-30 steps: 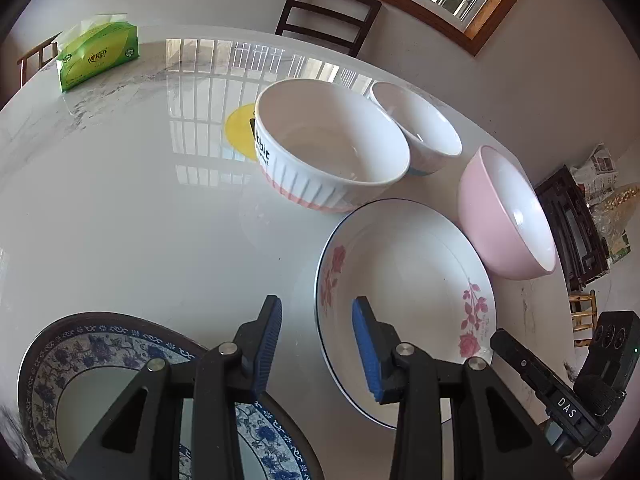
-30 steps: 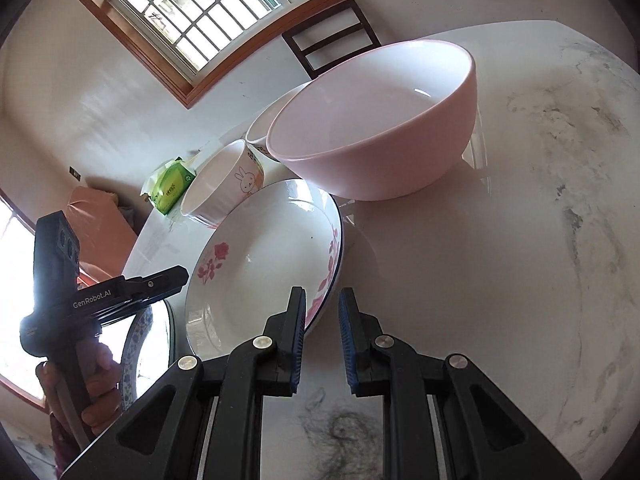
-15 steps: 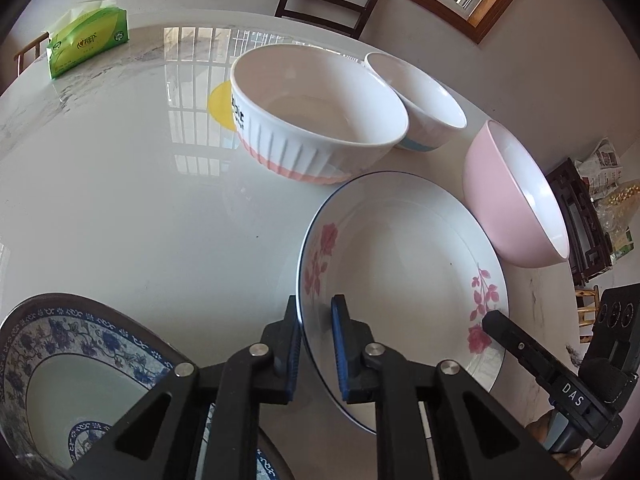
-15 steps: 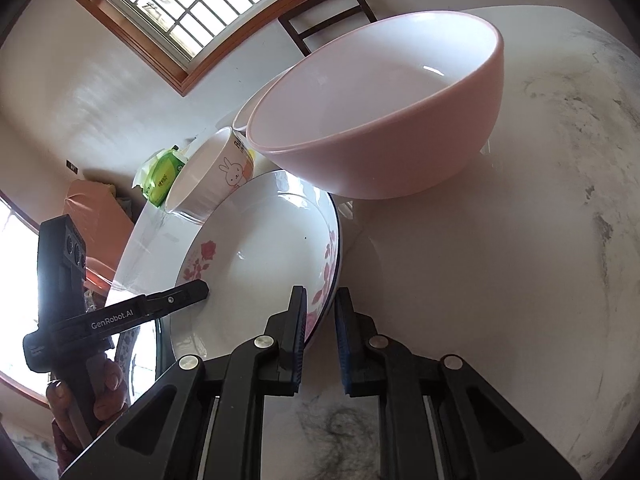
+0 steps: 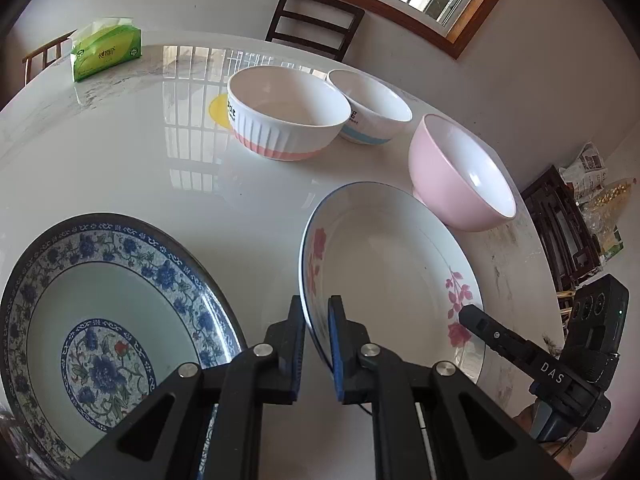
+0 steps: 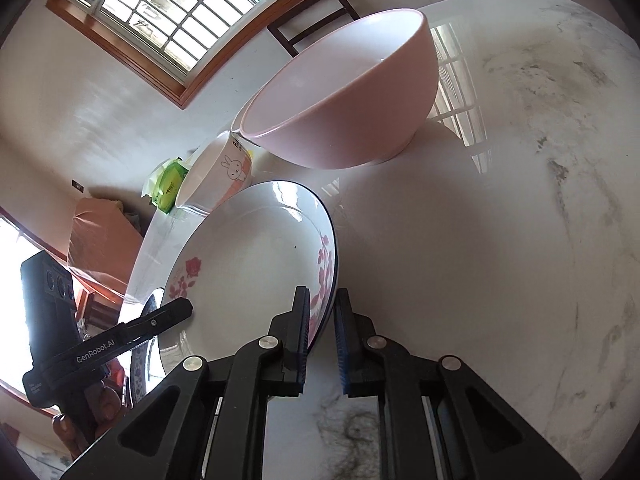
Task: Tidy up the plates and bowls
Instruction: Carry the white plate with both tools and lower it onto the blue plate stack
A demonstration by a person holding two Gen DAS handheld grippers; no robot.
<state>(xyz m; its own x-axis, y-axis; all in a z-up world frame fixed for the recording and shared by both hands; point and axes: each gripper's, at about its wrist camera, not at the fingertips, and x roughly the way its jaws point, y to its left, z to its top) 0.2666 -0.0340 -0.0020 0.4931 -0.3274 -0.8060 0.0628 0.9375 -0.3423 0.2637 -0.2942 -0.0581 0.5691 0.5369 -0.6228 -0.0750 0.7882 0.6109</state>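
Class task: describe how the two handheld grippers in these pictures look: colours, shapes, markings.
Both are black, angular frames with silver pivot screws and blue ribbed pads on their fingers. The left gripper reads "GenRobot.AI" along its side; the right gripper reads "DAS". Each carries a boxy black module behind.

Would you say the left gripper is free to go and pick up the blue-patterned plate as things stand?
Probably not yet: the left gripper is shut on the rose plate's rim, as is the right gripper. The blue-patterned plate lies unobstructed beside it.
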